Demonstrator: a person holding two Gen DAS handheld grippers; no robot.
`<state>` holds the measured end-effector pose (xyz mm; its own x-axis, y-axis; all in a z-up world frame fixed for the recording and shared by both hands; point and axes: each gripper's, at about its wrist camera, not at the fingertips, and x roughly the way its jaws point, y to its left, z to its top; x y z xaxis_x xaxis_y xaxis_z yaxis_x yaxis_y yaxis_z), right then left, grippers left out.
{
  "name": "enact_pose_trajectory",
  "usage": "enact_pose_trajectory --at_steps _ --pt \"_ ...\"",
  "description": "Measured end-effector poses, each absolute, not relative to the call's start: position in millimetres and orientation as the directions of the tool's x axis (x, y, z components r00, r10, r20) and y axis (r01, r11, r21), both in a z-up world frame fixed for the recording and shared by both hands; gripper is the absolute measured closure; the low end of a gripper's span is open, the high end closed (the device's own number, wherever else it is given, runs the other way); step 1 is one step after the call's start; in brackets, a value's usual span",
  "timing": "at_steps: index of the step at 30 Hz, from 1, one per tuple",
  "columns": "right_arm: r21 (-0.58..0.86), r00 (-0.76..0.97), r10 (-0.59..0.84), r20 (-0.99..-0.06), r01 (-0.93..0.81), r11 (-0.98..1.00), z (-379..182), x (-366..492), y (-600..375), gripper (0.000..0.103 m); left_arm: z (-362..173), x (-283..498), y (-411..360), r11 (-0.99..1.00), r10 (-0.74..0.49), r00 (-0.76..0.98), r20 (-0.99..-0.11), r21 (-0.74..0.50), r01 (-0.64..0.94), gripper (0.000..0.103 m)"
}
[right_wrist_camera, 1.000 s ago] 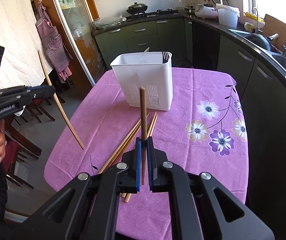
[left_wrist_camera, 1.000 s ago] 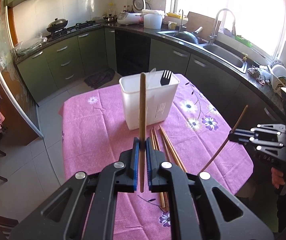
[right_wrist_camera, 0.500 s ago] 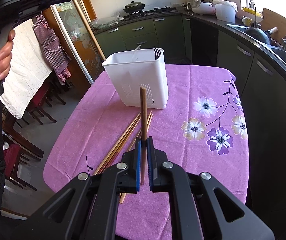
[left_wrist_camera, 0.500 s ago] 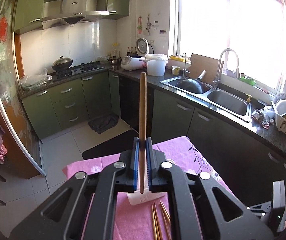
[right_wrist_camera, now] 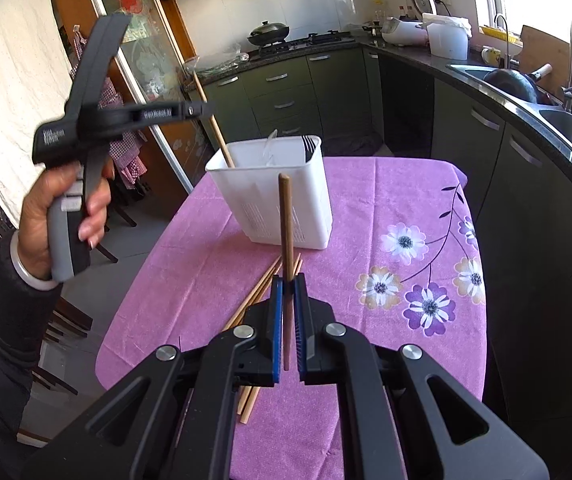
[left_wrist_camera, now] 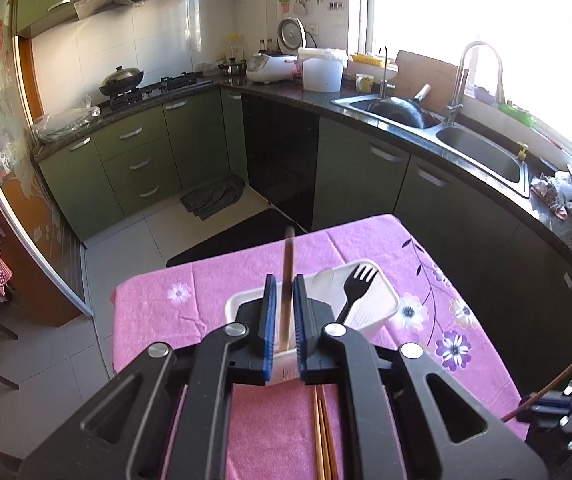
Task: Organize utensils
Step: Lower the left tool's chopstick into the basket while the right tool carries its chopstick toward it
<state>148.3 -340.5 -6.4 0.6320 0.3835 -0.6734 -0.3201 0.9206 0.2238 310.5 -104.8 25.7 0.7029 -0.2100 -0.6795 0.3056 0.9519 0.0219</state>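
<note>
Holding a thin brown wooden chopstick (left_wrist_camera: 287, 280) over the white plastic utensil holder (left_wrist_camera: 382, 312), the left gripper (left_wrist_camera: 283, 328) has its blue-padded fingers (left_wrist_camera: 268, 312) parted w/ slim gaps either side of the stick, so they look loosened, not clamped. From the right-wrist view the stick's lower end is already inside the holder at its left end, leaning out over the rim.

The right gripper (right_wrist_camera: 288, 320) has its fingers pinched on a second, darker brown wooden chopstick (right_wrist_camera: 284, 240), gripped near the lower end, standing about upright, in the air above the pink floral tablecloth (right_wrist_camera: 366, 380) on the near side of the holder.

Handling, as I judge it: these sticks are light, stiff, smooth, prob. a bit slippery between pads. Best gripped around mid-shaft or lower third so the tip steers easily into the opening; gripped at the end, they'd pivot.

Looks: long, slender, plain wood, no obvious pattern. More pale wooden chopsticks (right_wrist_camera: 259, 300) lie loose on the cloth toward its near-left edge. A black plastic fork (left_wrist_camera: 356, 288) and a clear plastic spoon (right_wrist_camera: 269, 142) stand in the holder, which sits nr the cloth's far edge.
</note>
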Motion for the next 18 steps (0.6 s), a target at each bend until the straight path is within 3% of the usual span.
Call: enact_pose_trajectory --at_steps 3,12,18 --pt "0.216 0.681 0.386 -0.622 -0.324 0.921 26 154 -338 0.097 14 300 -97 0.951 -0.204 0.686 -0.699 0.023 0.307 0.081" --pt "0.234 0.825 0.361 -0.435 -0.284 0.930 125 215 -328 0.097 20 247 -62 0.951 -0.244 0.690 -0.682 -0.027 0.309 0.081" --pt "0.204 0.809 0.300 -0.506 -0.225 0.953 105 283 -303 0.097 21 216 -47 0.944 -0.267 0.680 -0.683 -0.042 0.328 0.079"
